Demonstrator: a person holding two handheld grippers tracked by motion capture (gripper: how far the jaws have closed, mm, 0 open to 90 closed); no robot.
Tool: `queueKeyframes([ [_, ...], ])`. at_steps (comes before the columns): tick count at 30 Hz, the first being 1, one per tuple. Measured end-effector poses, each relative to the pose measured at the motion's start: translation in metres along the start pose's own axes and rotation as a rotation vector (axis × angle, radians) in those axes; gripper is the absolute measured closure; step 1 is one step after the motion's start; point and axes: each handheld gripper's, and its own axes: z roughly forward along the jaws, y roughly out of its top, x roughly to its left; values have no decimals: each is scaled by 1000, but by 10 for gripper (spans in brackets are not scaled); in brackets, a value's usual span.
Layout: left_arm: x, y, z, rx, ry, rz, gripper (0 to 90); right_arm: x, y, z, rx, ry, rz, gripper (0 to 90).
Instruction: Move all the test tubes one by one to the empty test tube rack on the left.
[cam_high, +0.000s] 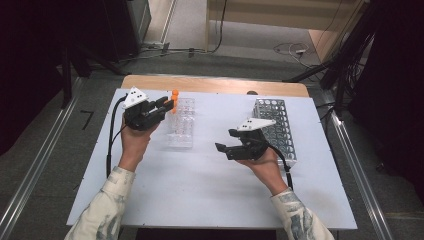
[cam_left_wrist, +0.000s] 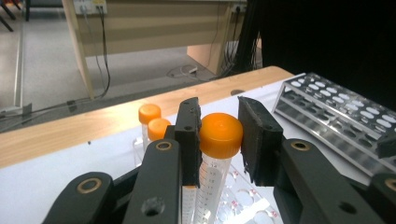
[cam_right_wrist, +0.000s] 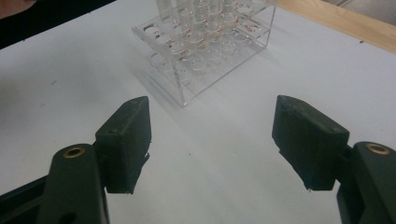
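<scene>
The left gripper (cam_left_wrist: 219, 140) has its fingers (cam_left_wrist: 188, 135) closed on the orange cap of a centrifuge tube (cam_left_wrist: 219, 149), which stands upright at the far end of the clear acrylic rack (cam_high: 181, 127). The right gripper (cam_right_wrist: 212, 140) hovers above the white table (cam_right_wrist: 224, 177), fingers spread wide and holding nothing, near the metal rack (cam_high: 276, 125).

A metal rack (cam_high: 278, 127) with rows of round holes stands on the right part of the white tabletop (cam_high: 200, 185), its long side running away from the person. In the left gripper view it lies at the right, grey and shiny. A strip of bare wood (cam_high: 210, 84) shows along the table's far edge. Beyond it, cables (cam_high: 292, 49) trail over the grey floor (cam_high: 240, 40) beside light wooden furniture (cam_left_wrist: 154, 25). Metal rails (cam_high: 357, 172) flank the table at both sides.
</scene>
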Motion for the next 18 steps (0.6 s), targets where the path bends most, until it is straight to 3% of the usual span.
queueKeyframes([
  [4,1,-7,5,29,4,1,706,0,0,-1,0,1,1,269],
  [12,-6,-18,13,91,34,46,705,-1,-1,-2,-1,1,0,269],
  [18,-6,-25,15,111,41,39,705,-2,-2,-3,-2,-1,2,269],
])
